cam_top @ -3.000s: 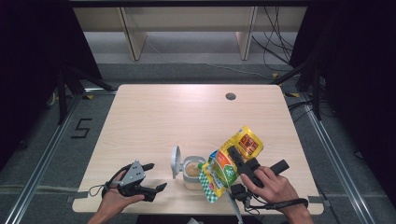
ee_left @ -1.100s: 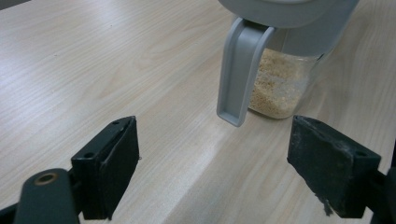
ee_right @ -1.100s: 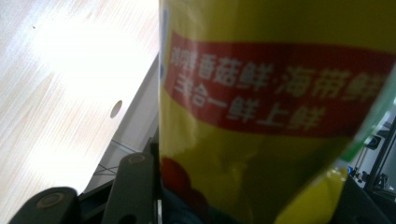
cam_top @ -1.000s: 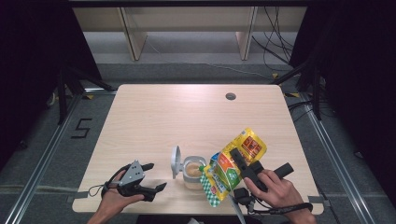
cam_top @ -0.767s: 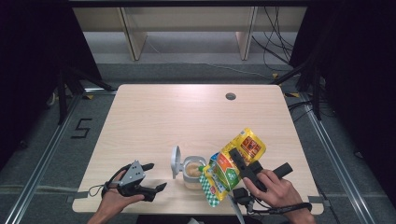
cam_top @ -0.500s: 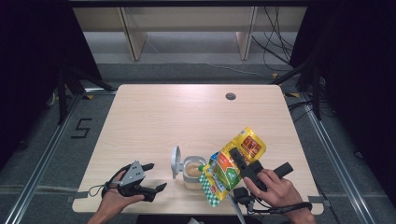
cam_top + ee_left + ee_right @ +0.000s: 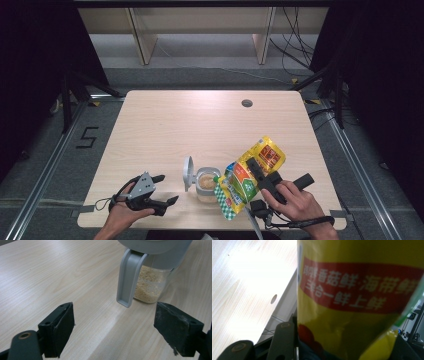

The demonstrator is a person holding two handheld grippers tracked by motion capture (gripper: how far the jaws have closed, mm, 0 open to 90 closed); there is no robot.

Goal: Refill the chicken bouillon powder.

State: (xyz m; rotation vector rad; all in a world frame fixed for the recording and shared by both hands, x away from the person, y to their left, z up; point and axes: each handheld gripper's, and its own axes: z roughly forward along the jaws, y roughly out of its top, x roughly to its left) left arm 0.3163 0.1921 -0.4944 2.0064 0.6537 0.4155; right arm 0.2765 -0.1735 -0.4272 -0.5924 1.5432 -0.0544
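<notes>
Seasoning pouch [image 7: 252,176] sits pinched in my right gripper [image 7: 256,172], tilted over the open jar [image 7: 205,183]; my left gripper [image 7: 113,326] rests spread.

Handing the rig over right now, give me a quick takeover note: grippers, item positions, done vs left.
Right gripper: shut on the yellow-green pouch, tilted with its lower end over the jar.
Left gripper: open, empty, low at the table's near-left edge, jaws pointing at the jar.
Jar: near edge, middle; grey flip lid open; beige granules inside, partly full.
Done: lid open, pouch positioned.
Left: probably finish pouring, set the pouch down, close the lid.
</notes>
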